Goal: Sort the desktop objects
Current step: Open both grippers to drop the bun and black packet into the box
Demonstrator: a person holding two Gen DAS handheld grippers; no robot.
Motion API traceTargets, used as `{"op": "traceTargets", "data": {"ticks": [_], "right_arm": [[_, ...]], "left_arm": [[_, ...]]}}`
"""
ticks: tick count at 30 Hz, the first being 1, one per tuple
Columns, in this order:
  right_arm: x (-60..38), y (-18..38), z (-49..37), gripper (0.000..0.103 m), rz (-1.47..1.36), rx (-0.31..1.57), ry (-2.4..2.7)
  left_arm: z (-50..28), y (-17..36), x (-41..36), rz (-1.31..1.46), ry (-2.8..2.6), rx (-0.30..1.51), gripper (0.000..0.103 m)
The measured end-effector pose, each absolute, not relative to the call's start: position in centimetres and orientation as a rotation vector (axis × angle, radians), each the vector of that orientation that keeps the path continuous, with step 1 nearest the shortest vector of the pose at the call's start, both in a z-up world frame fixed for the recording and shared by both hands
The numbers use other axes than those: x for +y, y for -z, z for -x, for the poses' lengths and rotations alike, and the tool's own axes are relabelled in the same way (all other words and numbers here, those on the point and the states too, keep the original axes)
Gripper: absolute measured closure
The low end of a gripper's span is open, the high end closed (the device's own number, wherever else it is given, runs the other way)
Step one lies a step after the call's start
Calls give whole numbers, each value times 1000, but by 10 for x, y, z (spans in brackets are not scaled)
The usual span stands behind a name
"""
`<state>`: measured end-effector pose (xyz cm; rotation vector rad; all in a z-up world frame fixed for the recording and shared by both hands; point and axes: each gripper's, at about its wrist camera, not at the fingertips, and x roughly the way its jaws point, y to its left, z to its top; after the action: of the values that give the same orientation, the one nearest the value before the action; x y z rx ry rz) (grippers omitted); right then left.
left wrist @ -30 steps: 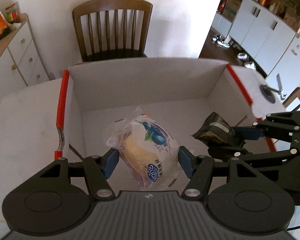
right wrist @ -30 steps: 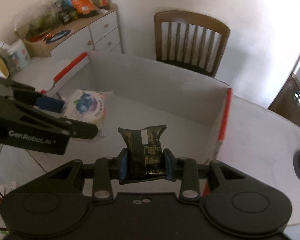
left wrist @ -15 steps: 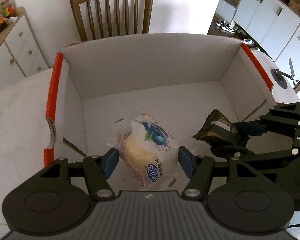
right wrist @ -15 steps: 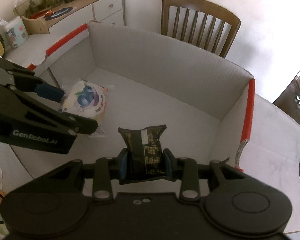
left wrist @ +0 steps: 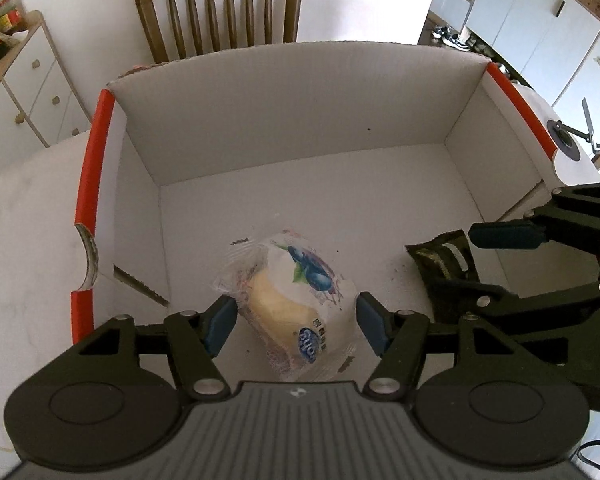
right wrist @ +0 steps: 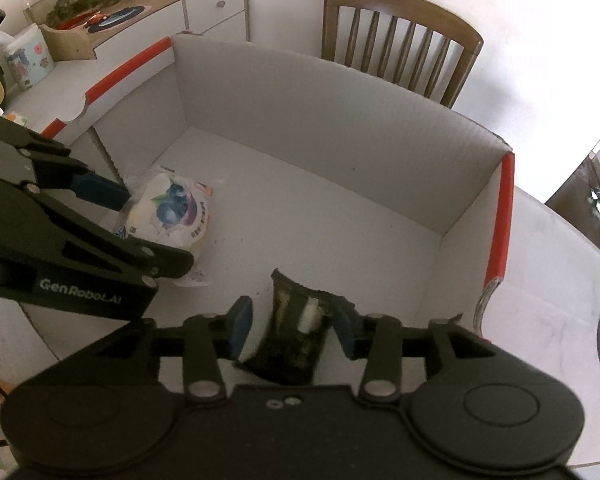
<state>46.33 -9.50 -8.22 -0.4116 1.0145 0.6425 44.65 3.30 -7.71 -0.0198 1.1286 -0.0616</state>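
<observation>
The dark snack packet (right wrist: 296,328) sits now between the fingers of the right gripper (right wrist: 292,330), low in the white cardboard box (right wrist: 320,116), but it is no more pinched: the jaws have just been opening, and there is a visible gap between each blue pad and the packet, which has tipped and seems to rest on the box floor. A half second before, the pads were pressed against its sides. The left gripper (left wrist: 296,322) has not changed; it holds the blueberry bread bag (left wrist: 296,300) between its spread fingers, the pads touching the wrapper at both sides, just above the floor near the left wall. In my judgement the packet is delivered, and the bread bag is the next thing to release.
</observation>
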Motion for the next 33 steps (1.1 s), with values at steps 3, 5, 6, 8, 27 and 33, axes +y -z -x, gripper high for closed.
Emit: {"op": "traceTargets", "data": {"ticks": [3, 5, 6, 8, 27, 33], "right_arm": [[-96, 80, -462, 55, 416, 1010, -644], [-97, 77, -460, 54, 415, 1005, -653], [-98, 75, -459, 53, 414, 1003, -658], [-98, 71, -457, 52, 416, 997, -664], [-120, 24, -430, 42, 377, 917, -685], [-124, 10, -416, 39, 388, 871, -670]], "left_arm": [[-447, 72, 29, 13, 63, 1117, 38], [-446, 68, 31, 21, 65, 1104, 36], [-444, 64, 32, 28, 69, 1095, 33], [-440, 59, 32, 46, 80, 1082, 29], [-411, 13, 29, 52, 73, 982, 24], [-399, -1, 28, 55, 74, 948, 20]]}}
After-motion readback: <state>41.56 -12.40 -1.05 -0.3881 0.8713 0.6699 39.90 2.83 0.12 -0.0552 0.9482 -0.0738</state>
